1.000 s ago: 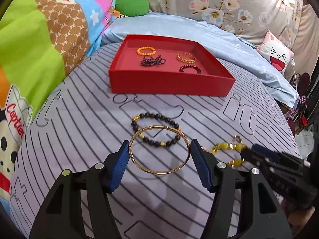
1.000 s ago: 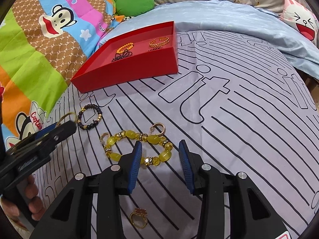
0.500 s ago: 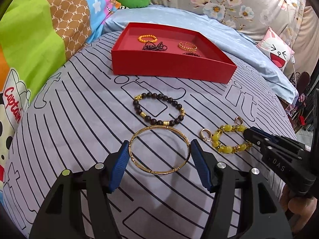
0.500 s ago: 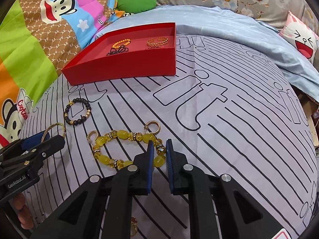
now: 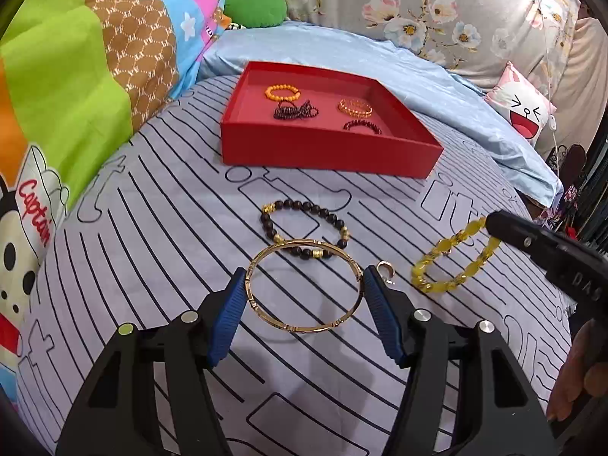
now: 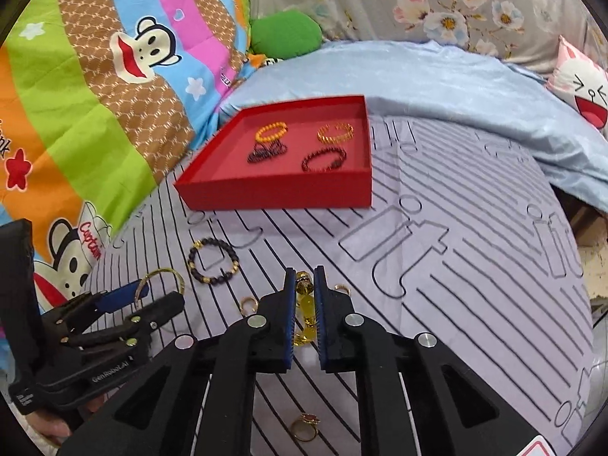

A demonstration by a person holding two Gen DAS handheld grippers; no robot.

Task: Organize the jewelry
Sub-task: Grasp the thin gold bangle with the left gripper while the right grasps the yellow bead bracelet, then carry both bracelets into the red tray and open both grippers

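The left gripper [image 5: 304, 296] held the gold bangle [image 5: 304, 285] between its blue pads [image 5: 228, 323], one pad pressed against each side of the ring, which sat tilted above the striped bedsheet [image 5: 159, 235]. Just beyond the bangle lay the dark beaded bracelet [image 5: 304, 228], flat on the sheet, its near edge seen through the bangle's far rim. A small gold hoop earring [image 5: 385, 266] showed just beside the right pad.

The right gripper [image 6: 304, 300] was closed on the yellow beaded bracelet [image 6: 307, 311], its jaws narrowed to a slim gap with the yellow beads pinched between them. In the left wrist view the same bracelet [image 5: 454, 262] hung as an open loop from the gripper's black tip, raised off the sheet. In the right wrist view two gold hoop earrings lay close to the fingers, one to the left [image 6: 249, 304] and one to the right [image 6: 341, 288], and a gold ring with a reddish stone [image 6: 305, 426] lay on the sheet beneath the gripper body.

Farther back stood the red tray [image 5: 326, 152] on the sheet, holding an orange bead bracelet [image 5: 282, 93], a gold chain bracelet [image 5: 355, 107], a dark tangled strand [image 5: 295, 110] and a dark red bead bracelet [image 5: 361, 126]. Behind the tray lay a pale blue quilt [image 5: 418, 72], with a cartoon blanket [image 5: 76, 87] at the left.
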